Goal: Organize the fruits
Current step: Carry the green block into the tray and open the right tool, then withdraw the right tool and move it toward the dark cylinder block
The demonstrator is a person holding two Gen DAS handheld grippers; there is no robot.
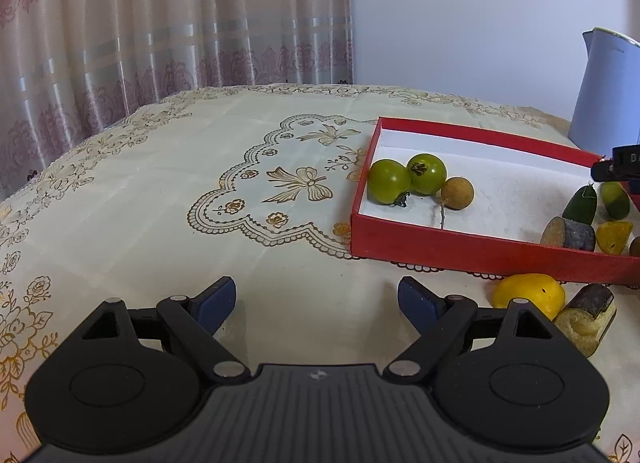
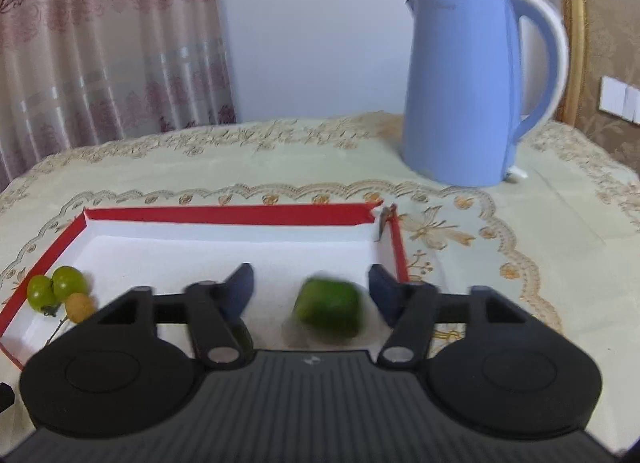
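Note:
A red shallow box [image 1: 472, 249] with a white inside lies on the table. In its left end lie two green tomatoes [image 1: 404, 179] and a brown longan [image 1: 457, 192]. At its right end are green, yellow and brown fruit pieces [image 1: 582, 219]. A yellow fruit [image 1: 528, 293] and a brown cut piece [image 1: 588, 317] lie on the cloth in front of the box. My left gripper [image 1: 316, 303] is open and empty over the cloth. My right gripper [image 2: 310, 289] is open over the box [image 2: 224, 215], with a blurred green fruit [image 2: 330, 309] between its fingers, not gripped.
A blue electric kettle [image 2: 464, 83] stands behind the box at the right. A patterned tablecloth [image 1: 200, 191] covers the table. A curtain [image 1: 160, 23] hangs behind the table's far left edge. A gold frame and wall switches [image 2: 620, 99] are at the right.

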